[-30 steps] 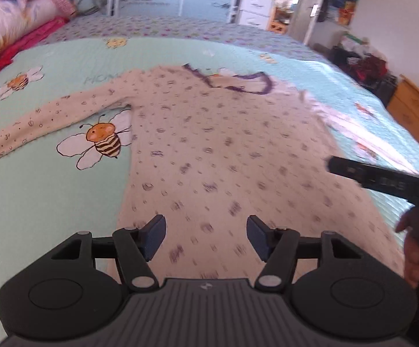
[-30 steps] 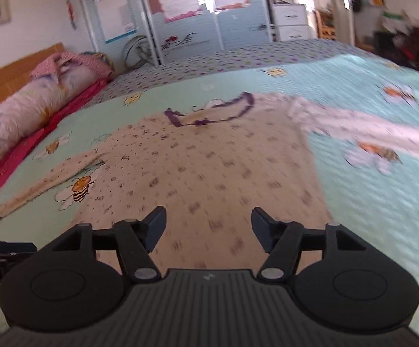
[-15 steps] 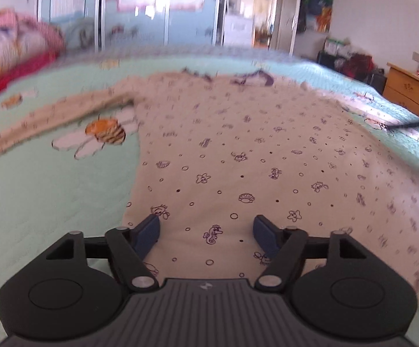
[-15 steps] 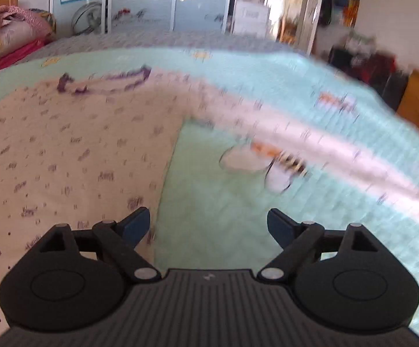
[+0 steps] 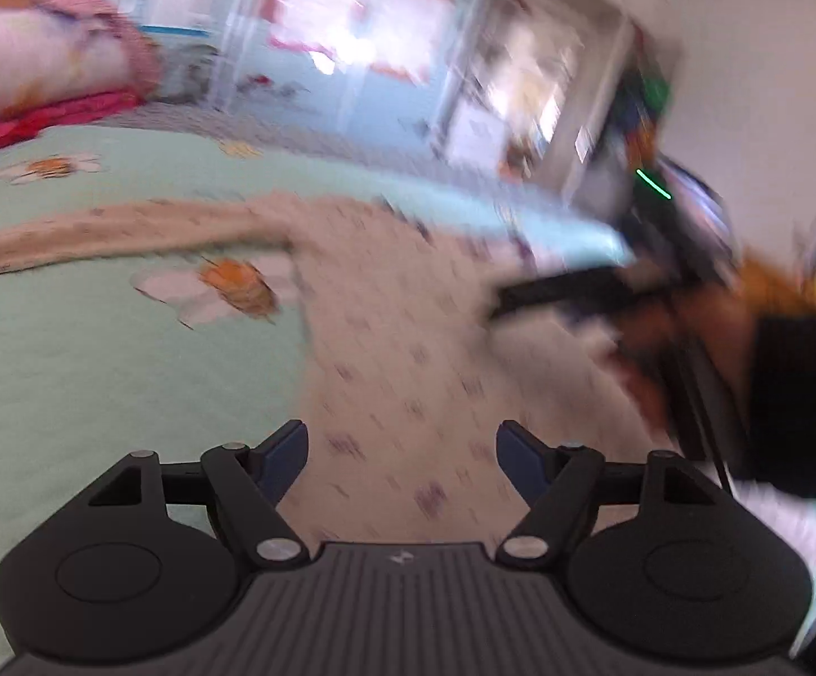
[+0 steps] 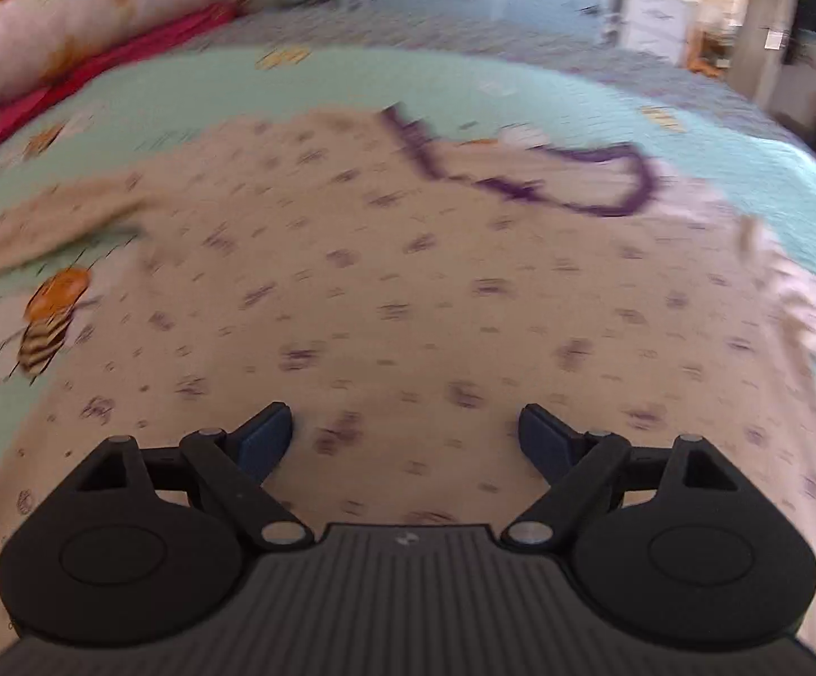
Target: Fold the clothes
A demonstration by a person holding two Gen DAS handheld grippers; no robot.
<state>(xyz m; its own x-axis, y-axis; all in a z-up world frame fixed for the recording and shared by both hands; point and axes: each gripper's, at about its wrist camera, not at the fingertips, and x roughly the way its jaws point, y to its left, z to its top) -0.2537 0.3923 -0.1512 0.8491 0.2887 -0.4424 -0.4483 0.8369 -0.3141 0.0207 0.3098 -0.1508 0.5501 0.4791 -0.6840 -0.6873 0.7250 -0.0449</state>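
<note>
A cream long-sleeved shirt (image 6: 408, 293) with small purple prints and a purple neckline (image 6: 526, 174) lies flat on the mint bedspread (image 6: 351, 73). Its left sleeve (image 5: 98, 236) stretches out to the left. My left gripper (image 5: 402, 450) is open and empty, low over the shirt's lower body (image 5: 408, 349). My right gripper (image 6: 408, 434) is open and empty over the shirt's middle. In the left wrist view the right gripper and the hand holding it show blurred at the right (image 5: 605, 293). Both views are motion-blurred.
Bee and flower prints (image 6: 41, 321) mark the bedspread beside the shirt. A floral bolster and a red blanket (image 5: 41, 79) lie along the left side. Wardrobe doors (image 5: 351, 56) and a doorway stand beyond the bed. A wooden cabinet (image 5: 774, 281) is at the right.
The right gripper has swung back left from the right sleeve side to over the shirt's middle. The left gripper's view has tilted and turned, and the right gripper now crosses its right side.
</note>
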